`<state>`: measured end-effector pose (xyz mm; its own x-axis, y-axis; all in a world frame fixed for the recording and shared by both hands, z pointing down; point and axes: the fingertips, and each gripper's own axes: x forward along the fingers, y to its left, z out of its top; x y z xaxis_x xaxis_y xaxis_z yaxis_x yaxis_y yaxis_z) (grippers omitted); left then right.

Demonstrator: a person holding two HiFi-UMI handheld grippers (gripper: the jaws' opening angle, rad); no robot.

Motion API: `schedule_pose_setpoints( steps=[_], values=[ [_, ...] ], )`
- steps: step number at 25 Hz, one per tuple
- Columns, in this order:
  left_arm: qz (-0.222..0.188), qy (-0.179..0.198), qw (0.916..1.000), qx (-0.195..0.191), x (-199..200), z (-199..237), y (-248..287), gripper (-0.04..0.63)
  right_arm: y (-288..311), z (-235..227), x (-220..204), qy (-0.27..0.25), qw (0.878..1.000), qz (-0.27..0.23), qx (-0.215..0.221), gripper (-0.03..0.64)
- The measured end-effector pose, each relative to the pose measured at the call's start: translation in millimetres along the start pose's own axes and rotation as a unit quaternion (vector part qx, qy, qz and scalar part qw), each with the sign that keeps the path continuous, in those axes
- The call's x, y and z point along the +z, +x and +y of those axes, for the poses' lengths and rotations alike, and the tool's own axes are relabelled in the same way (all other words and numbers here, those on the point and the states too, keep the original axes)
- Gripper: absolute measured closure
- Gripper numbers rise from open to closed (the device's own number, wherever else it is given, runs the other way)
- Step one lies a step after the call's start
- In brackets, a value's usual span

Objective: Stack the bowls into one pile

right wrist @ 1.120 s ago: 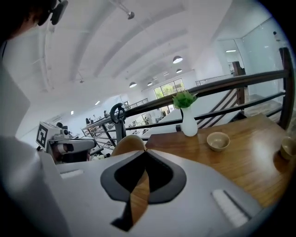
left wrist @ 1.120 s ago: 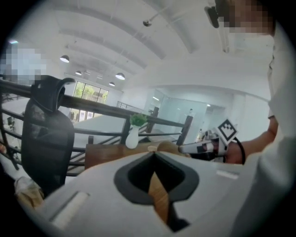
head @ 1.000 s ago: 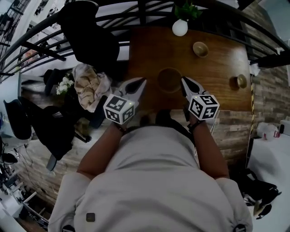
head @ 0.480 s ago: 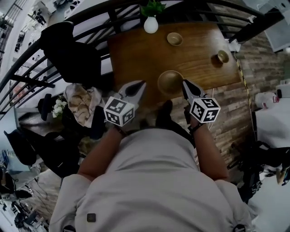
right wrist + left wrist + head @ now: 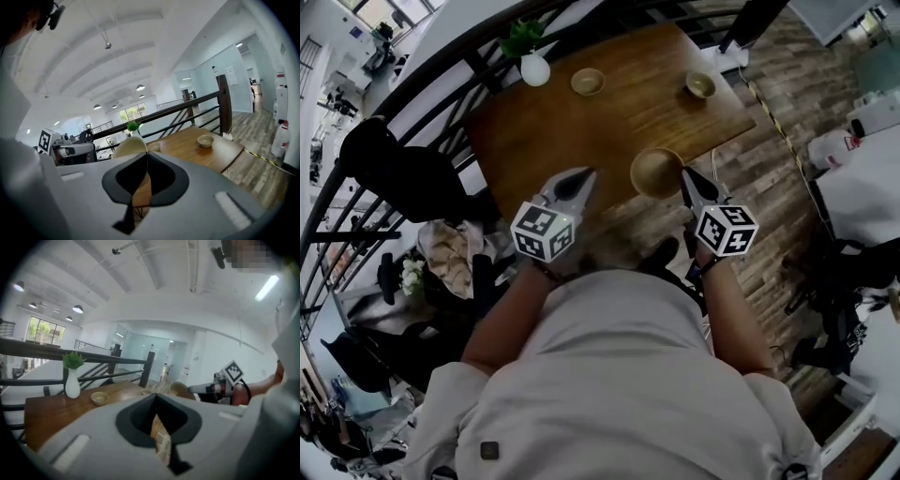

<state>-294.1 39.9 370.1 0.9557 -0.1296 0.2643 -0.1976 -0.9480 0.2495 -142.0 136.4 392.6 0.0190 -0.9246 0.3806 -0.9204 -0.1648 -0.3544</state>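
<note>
- Our right gripper (image 5: 686, 176) was clamped shut on the rim of a bowl (image 5: 656, 172), which hung in the air at the table's (image 5: 609, 127) near edge.
- Our left gripper (image 5: 586, 174) had its jaws together on nothing, by that same edge.
- A small bowl (image 5: 587, 82) sat at the table's far edge beside a vase (image 5: 535, 68), and a second small bowl (image 5: 700, 85) sat near its right corner.
- We judged the held bowl stiff, light, smooth and probably breakable. A thin rim pinch could let it tip, so a deep bite on the rim seemed wise.

bowl (image 5: 587, 82) right of vase (image 5: 534, 68), on table (image 5: 609, 127)
</note>
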Motion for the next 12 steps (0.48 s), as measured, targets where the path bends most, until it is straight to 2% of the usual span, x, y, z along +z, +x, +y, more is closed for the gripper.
schedule_pose_setpoints(
  steps=[12],
  values=[
    [0.020, 0.014, 0.9988, -0.043, 16.3, -124.1, 203.1, 0.591, -88.9, -210.3, 48.8, 0.021, 0.999, -0.021, -0.031, 0.604]
  ],
)
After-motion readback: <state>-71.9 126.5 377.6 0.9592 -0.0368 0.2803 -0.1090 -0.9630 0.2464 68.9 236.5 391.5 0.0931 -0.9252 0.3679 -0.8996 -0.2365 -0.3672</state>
